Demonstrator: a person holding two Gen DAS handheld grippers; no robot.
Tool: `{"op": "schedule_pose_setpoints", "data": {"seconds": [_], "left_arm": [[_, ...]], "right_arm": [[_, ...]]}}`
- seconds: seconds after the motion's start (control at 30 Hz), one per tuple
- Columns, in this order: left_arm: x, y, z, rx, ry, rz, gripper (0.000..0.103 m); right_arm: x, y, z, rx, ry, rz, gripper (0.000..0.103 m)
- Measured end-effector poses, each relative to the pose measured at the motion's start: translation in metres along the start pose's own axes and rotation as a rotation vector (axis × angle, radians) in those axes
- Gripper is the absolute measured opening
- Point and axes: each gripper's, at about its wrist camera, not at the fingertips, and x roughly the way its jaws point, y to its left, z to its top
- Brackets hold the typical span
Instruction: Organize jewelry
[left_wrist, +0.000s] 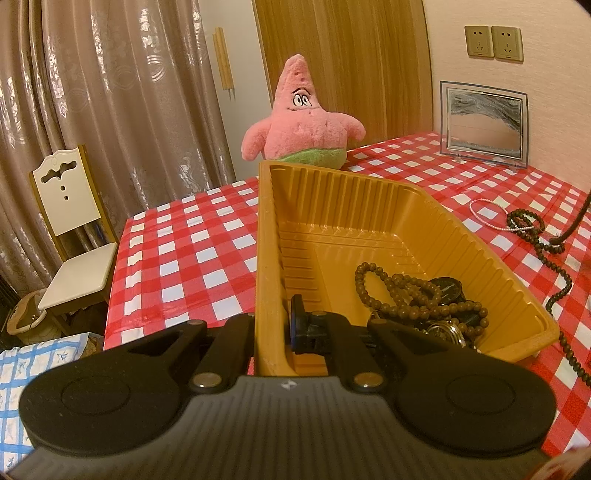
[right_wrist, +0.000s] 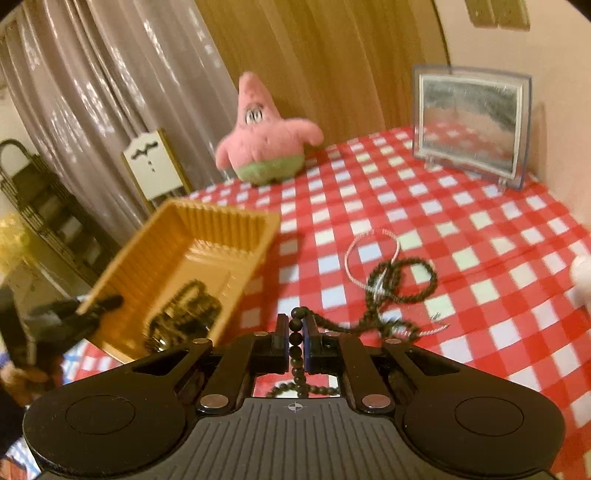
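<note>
Right hand-held gripper (right_wrist: 295, 345) pinches dark beads (right_wrist: 384, 291) above checked tablecloth (right_wrist: 461, 229); left hand-held gripper (left_wrist: 271, 332) clamps tray wall (left_wrist: 267, 258).

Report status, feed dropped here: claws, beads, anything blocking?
Left claw clamped on ribbed orange plastic tray wall. Right claw shut on dark bead strand. Thin pink-white cord loop tangled beneath.

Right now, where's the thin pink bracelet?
In the right wrist view the pink bracelet lies on the checked tablecloth, right of the yellow tray, tangled with the dark bead strand.
</note>
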Motion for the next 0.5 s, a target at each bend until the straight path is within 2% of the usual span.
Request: {"op": "schedule_pose_setpoints", "data": {"seconds": [0.27,0.5], "left_arm": [[-0.002,0.001,0.003,0.004,-0.001,0.001,0.003],[-0.002,0.001,0.006,0.015,-0.005,-0.003,0.003]], "right_arm": [[-0.069,0.014,0.05,-0.018,-0.137,0.075,0.007],[-0.107,0.039,0.096,-0.115,-0.177,0.123,0.007]]}}
